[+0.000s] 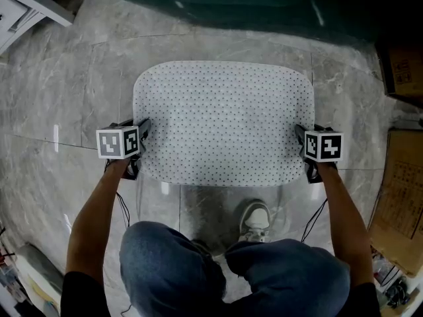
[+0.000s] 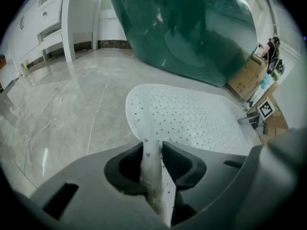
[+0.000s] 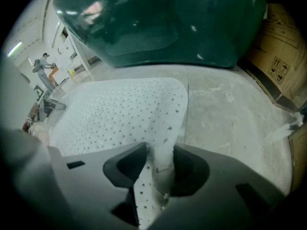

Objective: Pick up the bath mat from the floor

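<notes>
A white bath mat dotted with small dark holes lies spread on the grey marble floor. My left gripper is at its left edge, near the front corner, and its jaws pinch a fold of the mat. My right gripper is at the right edge and is shut on the mat's rim, which stands up between its jaws. In the left gripper view the mat stretches away to the right gripper. In the right gripper view the mat runs off to the left.
A dark green tub stands just beyond the mat. Cardboard boxes line the right side. A white cabinet is at the far left. The person's knees and one shoe are close to the mat's front edge.
</notes>
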`<state>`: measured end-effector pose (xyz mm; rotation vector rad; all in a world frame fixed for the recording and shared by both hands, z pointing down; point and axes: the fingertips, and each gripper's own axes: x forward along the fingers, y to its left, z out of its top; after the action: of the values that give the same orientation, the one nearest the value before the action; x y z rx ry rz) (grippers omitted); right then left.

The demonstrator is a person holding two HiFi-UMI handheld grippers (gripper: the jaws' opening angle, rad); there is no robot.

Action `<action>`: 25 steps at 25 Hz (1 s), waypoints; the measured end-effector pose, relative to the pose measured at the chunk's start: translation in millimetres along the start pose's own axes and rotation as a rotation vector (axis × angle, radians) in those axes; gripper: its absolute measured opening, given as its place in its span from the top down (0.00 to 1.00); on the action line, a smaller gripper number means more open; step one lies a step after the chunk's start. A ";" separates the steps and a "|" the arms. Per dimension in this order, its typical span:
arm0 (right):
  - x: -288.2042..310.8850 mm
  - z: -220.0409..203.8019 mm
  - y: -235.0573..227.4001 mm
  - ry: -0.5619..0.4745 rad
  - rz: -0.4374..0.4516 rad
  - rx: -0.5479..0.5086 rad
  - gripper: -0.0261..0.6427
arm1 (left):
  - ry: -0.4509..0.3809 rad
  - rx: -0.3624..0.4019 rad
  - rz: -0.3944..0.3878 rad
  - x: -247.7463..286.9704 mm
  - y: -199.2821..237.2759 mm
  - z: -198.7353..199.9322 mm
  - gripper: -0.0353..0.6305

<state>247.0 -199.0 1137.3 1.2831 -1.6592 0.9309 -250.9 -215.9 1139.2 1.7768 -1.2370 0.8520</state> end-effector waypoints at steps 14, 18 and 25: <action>-5.6 4.4 14.4 -0.016 0.071 0.040 0.92 | 0.024 -0.141 -0.108 -0.4 -10.4 0.4 0.88; -22.0 10.4 18.3 -0.046 0.094 0.067 0.92 | -0.004 -0.131 -0.118 -13.3 -18.1 8.6 0.89; -67.6 28.8 36.9 -0.073 0.128 0.061 0.92 | -0.048 -0.090 -0.122 -65.2 -49.2 36.3 0.89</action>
<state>215.9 -192.5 1061.5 1.2762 -1.7992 1.0283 -220.4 -210.4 1055.4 1.7892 -1.1659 0.6771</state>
